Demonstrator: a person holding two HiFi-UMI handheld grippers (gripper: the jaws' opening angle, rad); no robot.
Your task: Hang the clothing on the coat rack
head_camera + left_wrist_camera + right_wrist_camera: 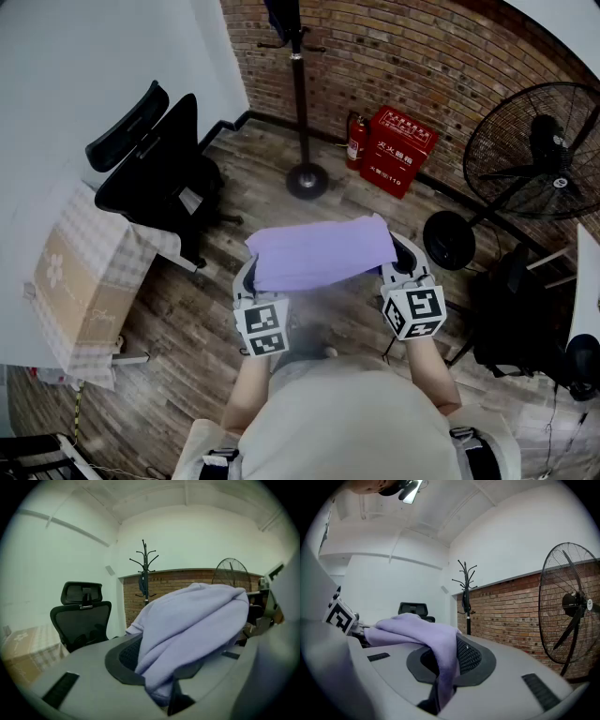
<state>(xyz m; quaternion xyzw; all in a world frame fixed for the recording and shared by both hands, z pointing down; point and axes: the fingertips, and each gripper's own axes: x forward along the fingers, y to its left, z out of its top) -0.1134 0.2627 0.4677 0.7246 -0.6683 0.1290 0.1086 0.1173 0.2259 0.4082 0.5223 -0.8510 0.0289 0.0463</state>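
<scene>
A lavender garment [323, 253] hangs stretched between my two grippers in the head view, above the wooden floor. My left gripper [251, 281] is shut on its left end, and the cloth [187, 630] bunches over and between the jaws. My right gripper [401, 264] is shut on the right end, where a fold of the cloth [440, 658] is pinched between the jaws. The black coat rack [300, 94] stands ahead by the brick wall, with a dark item hanging at its top [141, 584]. It also shows as the coat rack [466, 597] in the right gripper view.
A black office chair [155, 159] stands at the left beside a table with a checked cloth [84, 281]. A red fire-equipment box [398, 150] and an extinguisher [356, 141] sit by the brick wall. A large floor fan [534, 159] stands at the right.
</scene>
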